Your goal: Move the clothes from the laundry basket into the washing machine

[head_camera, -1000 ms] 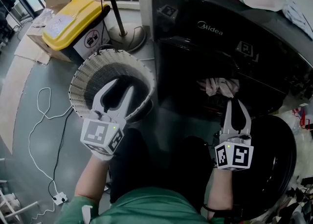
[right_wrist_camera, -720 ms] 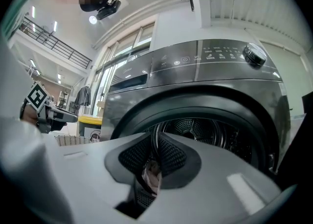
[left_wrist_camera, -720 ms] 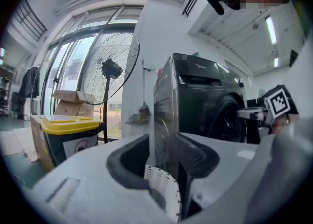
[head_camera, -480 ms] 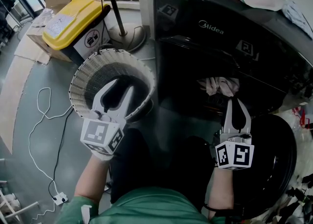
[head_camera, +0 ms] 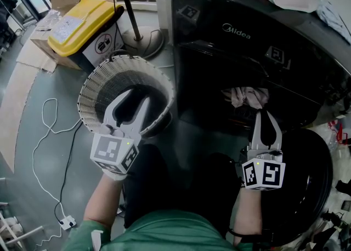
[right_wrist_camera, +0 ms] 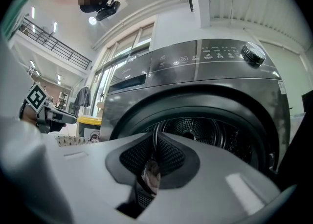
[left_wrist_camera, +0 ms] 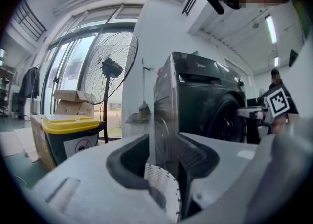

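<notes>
Right claw (head_camera: 265,115), jaws pinched together, sits at the washer (head_camera: 219,52) mouth beside the cloth (head_camera: 247,96), likely nudging it in, while left claw (head_camera: 136,96) hangs wide over the basket (head_camera: 90,88), ready to grab.

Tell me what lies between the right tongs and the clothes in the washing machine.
Nothing: in the head view the right tongs point at the clothes across a short bare gap at the mouth of the washing machine.

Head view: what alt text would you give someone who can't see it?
Seen from above, a person holds two grippers: the open left gripper above a white laundry basket, the shut right gripper at a dark washing machine with clothes inside.
</notes>
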Motion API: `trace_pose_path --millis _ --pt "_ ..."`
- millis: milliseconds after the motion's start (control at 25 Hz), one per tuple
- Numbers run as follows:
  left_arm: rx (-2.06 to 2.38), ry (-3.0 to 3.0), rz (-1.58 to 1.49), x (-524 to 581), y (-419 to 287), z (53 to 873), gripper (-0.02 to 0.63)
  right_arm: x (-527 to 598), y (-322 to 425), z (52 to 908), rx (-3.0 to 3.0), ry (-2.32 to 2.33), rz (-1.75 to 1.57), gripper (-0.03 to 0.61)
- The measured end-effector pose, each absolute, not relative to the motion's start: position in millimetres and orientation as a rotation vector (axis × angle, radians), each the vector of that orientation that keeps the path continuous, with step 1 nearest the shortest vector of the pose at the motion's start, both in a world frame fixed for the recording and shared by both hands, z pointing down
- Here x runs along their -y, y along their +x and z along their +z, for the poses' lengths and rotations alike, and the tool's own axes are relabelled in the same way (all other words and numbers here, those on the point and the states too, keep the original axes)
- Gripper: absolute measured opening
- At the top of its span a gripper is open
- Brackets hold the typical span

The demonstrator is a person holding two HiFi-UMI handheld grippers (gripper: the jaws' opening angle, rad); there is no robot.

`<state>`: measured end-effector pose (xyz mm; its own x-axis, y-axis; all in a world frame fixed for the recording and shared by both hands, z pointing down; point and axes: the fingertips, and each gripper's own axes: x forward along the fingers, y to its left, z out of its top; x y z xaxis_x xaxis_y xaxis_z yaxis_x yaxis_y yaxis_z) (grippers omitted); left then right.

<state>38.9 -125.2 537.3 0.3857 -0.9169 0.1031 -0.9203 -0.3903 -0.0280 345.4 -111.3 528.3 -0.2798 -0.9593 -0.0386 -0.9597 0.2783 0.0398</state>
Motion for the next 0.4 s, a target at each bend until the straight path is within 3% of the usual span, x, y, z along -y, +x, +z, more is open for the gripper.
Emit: trace_pose_path --millis 400 --pt "1.718 2.583 0.163 126.5 39.3 539.0 0.164 112.8 346.3 531.7 -2.509 -1.879 0.088 0.031"
